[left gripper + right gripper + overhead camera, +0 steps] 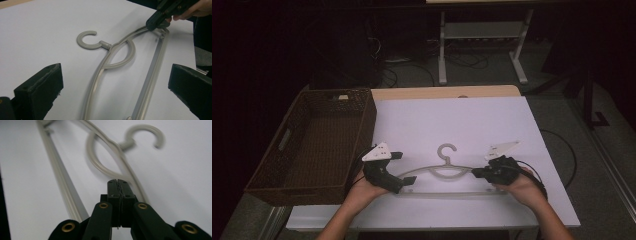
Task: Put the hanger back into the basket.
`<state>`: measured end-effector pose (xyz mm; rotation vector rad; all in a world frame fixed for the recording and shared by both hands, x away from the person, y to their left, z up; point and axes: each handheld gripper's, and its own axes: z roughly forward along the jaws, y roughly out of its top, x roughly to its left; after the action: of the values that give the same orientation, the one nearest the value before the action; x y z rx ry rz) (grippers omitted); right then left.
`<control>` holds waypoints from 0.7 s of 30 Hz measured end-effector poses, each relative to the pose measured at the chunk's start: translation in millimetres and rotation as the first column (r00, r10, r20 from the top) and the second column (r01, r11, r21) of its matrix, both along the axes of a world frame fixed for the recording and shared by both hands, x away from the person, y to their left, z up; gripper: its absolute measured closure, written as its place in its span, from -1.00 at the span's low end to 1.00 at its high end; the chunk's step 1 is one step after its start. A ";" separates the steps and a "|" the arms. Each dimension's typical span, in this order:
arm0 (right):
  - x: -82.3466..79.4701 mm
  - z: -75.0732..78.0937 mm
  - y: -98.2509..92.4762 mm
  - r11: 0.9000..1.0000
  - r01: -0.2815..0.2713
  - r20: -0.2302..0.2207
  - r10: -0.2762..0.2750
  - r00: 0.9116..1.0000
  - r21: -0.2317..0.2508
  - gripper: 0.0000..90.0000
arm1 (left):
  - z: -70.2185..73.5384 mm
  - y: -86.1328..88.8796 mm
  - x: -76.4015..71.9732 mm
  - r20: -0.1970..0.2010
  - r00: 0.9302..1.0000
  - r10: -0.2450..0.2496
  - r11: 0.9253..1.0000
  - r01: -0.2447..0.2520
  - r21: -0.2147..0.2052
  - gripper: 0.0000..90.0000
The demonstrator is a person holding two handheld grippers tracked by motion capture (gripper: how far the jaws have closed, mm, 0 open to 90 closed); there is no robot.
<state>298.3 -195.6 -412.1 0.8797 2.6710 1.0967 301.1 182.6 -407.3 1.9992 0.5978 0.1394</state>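
Gripping the hanger point(447, 175), which lies flat at the near table point(472, 120) edge, my right gripper point(477, 173) has its jaws pressed together at the 3 o'clock shoulder; whether the arm is pinched I cannot tell. My left gripper point(408, 181) stands spread astride the 9 o'clock end and should close squarely before lifting toward the basket point(312, 145) at 10 o'clock.

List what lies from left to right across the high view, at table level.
Wicker basket → left tool → grey hanger's hook → right tool
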 end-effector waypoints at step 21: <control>13.5 -21.1 -34.5 0.970 0.160 0.006 -0.161 0.987 -0.182 0.99 | -2.8 -2.1 1.1 -0.009 1.000 -0.009 1.000 0.009 0.015 -1.00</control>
<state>311.7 -230.1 -433.2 1.0445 2.6004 0.8004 302.3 180.5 -410.1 2.0181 0.5949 0.1306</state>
